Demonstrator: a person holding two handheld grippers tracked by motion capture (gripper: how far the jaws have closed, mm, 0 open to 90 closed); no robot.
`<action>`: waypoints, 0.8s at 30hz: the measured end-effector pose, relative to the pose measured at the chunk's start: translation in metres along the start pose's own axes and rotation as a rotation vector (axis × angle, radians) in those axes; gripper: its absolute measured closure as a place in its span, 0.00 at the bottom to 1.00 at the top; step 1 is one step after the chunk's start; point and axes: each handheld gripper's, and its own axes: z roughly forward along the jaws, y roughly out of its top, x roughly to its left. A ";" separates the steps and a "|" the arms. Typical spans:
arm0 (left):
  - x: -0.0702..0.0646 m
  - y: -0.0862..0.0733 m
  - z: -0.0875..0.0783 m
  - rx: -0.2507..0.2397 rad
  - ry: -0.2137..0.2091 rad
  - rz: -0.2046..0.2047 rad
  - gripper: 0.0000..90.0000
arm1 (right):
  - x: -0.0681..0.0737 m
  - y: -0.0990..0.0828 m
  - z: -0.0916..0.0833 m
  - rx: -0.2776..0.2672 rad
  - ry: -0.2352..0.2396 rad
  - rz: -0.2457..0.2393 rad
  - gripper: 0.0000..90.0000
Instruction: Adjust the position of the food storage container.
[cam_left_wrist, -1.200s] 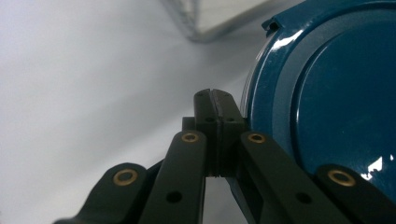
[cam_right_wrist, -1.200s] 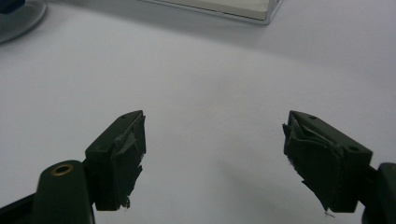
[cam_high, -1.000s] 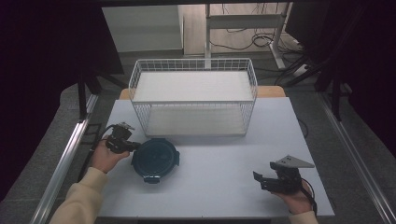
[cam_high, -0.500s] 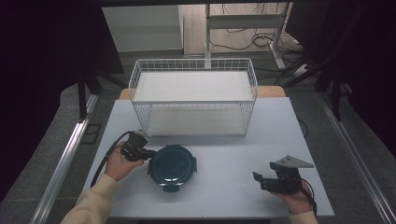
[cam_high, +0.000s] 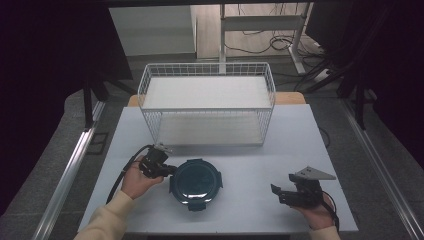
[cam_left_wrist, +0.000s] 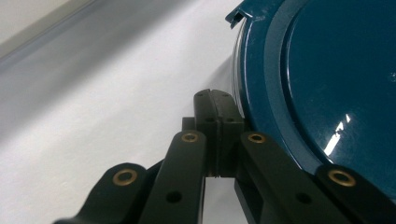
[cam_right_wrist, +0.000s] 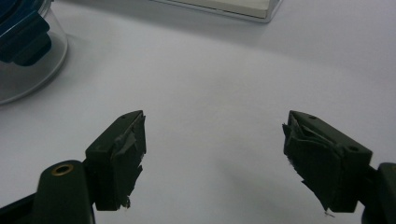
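A round clear container with a dark teal clip-on lid (cam_high: 196, 182) sits on the white table (cam_high: 260, 165), left of centre near the front. My left gripper (cam_high: 168, 170) is shut with nothing between its pads, and its tips press against the container's left rim. In the left gripper view the shut gripper (cam_left_wrist: 215, 109) lies beside the lid (cam_left_wrist: 327, 70). My right gripper (cam_high: 276, 192) rests open near the front right, well clear of the container. In the right gripper view the open gripper (cam_right_wrist: 215, 158) spans bare table, with the container's clear wall (cam_right_wrist: 28, 70) at far left.
A white wire basket (cam_high: 207, 107) with a white board on top and another on its floor stands at the back centre of the table. Its base edge (cam_right_wrist: 224, 7) appears at the top of the right gripper view. Dark floor and metal rails flank the table.
My left gripper and the container have moved together to the right and slightly toward the front. The right gripper has stayed where it was, still open.
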 end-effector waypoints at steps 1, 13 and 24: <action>0.000 0.000 0.000 0.000 0.000 0.000 1.00 | 0.000 0.000 0.000 0.000 0.000 0.000 0.23; -0.014 0.003 0.005 -0.003 -0.032 0.005 1.00 | 0.000 0.000 0.000 -0.001 -0.001 -0.001 0.23; -0.029 0.013 0.014 -0.006 -0.055 0.032 1.00 | 0.000 0.000 -0.001 -0.003 -0.001 0.000 0.23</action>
